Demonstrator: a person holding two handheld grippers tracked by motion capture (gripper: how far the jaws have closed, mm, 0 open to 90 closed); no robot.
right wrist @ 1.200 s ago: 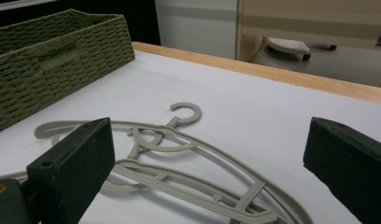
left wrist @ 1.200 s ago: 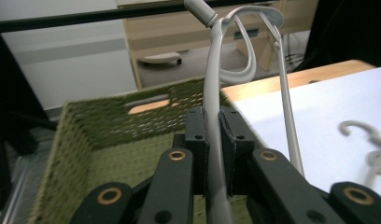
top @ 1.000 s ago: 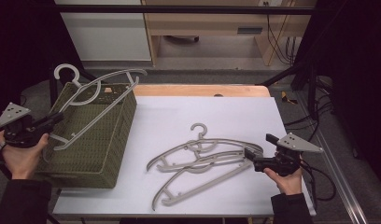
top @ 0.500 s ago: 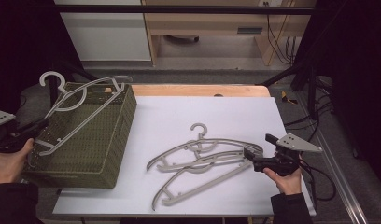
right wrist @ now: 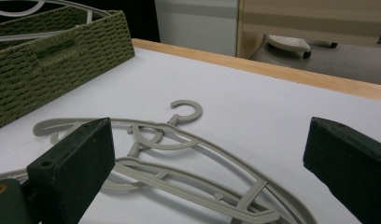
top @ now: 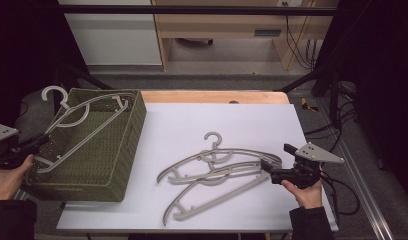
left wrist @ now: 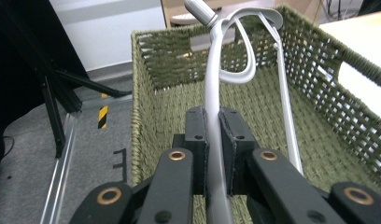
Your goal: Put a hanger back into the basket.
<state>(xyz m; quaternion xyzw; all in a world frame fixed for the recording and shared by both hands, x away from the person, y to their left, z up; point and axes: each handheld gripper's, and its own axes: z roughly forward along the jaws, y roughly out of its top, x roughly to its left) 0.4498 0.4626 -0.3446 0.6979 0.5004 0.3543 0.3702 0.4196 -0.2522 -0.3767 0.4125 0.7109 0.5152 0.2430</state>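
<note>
Woven green basket [top: 119,150], rectangular, coarse cord weave, handle slot in the long wall, standing at the left end of the white worktop [top: 212,125]. Smooth grey plastic hanger [top: 77,125], curved shoulders and round hook, slanting over the basket: hook out past the far left corner, lower arm reaching toward the near left corner. Left tongs [top: 27,150] just left of the basket, clenched on that lower arm; in the left gripper view, black pads [left wrist: 198,140] pressed flat on either side of the thin grey arm, hook end [left wrist: 200,8] rising over the basket's far wall.

Right of the basket, on the bare worktop, two more grey hangers [top: 217,170] of the same make, overlapped, hooks pointing away from the person, matt and slightly ribbed. Right tongs [top: 266,169] at their right tips, well apart from the basket, released: in the right gripper view, black jaws wide apart with the hangers [right wrist: 179,154] lying flat ahead of them, nothing pinched.

Against a second ago: held hanger shifted left and lower, hook now beyond the basket's left corner rather than over its middle; left hand drawn back toward the frame's left edge. Basket, loose hangers and right hand unchanged.
</note>
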